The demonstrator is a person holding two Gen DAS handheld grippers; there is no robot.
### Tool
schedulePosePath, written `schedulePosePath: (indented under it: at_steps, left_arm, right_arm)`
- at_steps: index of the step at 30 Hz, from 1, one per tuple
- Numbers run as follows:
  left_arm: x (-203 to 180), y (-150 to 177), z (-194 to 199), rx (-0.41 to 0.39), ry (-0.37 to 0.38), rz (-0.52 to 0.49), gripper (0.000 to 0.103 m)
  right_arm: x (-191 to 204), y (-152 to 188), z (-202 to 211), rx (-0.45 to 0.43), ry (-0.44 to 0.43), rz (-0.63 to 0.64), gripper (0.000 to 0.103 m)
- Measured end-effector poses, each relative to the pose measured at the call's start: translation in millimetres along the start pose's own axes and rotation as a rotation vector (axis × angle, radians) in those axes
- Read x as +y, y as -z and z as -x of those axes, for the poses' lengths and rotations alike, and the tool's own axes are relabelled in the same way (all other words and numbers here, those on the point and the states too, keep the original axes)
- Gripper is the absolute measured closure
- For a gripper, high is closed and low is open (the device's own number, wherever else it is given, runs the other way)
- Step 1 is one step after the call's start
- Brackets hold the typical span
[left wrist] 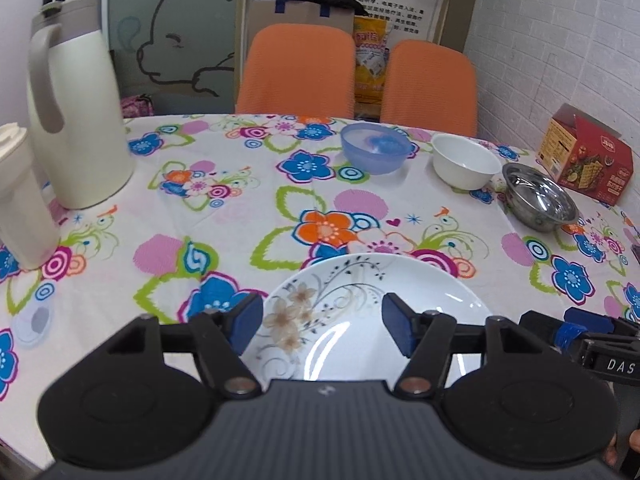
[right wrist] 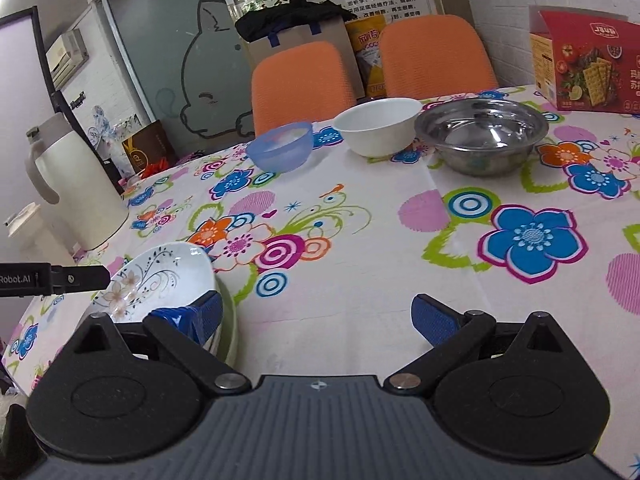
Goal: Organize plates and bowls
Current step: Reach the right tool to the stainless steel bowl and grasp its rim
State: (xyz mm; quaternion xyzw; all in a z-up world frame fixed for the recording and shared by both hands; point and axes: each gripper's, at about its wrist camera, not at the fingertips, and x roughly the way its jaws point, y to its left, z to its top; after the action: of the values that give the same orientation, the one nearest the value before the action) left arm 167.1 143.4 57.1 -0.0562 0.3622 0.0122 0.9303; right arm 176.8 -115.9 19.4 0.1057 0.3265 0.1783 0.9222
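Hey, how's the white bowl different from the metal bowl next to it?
The white bowl is plain and matte looking, while the metal bowl is shiny and mirrors the room. The metal bowl looks wider across the rim than the white bowl. The white bowl sits between the blue bowl and the metal bowl, which is nearest the red box. Both stand upright and empty on the flowered tablecloth.

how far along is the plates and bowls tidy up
Early. Done: the floral plate seems to sit on another dish, though that is hard to tell. In hand: nothing; left gripper and right gripper have open jaws. Left: blue bowl, white bowl and steel bowl stand separate, unstacked.
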Motion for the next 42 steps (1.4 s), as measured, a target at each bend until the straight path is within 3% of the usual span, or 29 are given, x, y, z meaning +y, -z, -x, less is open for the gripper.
schedulePosePath:
  at_steps: [4,8,12,16,21,28,42]
  left_arm:
    - [-27.9,-8.5,-13.8,0.021,0.039,-0.036,0.038]
    - [-50.9,-12.8,-22.7,0.036,0.086,-0.055,0.038]
    - [-60.5,-11.8,-26.7,0.04,0.104,-0.074,0.038]
    - [-52.5,-12.5,-33.3,0.054,0.08,-0.059,0.038]
    - [-31.0,-14.7,-38.2,0.062,0.053,-0.008,0.038]
    - [-22.4,-11.7,-33.3,0.055,0.065,0.016,0.038]
    - [-38.5,-5.7,-15.9,0.031,0.11,-0.021,0.038]
  right_arm:
    - [-30.4,-19.7,12.4,-0.049,0.015,-0.03,0.014]
    - [-73.8,-66.3,4.0,-0.098,0.159,-0.023,0.014]
    - [-111.7,-120.7,-49.0,0.026,0.294,0.02,0.014]
    - [-128.4,-142.4,-100.6,0.175,0.32,0.049,0.015]
    - [-126.4,-142.1,-129.5,0.275,0.313,0.102,0.015]
    - [-120.4,-142.7,-138.7,0.345,0.314,0.124,0.015]
    - [-76.0,-82.1,-78.7,0.399,0.19,0.248,0.015]
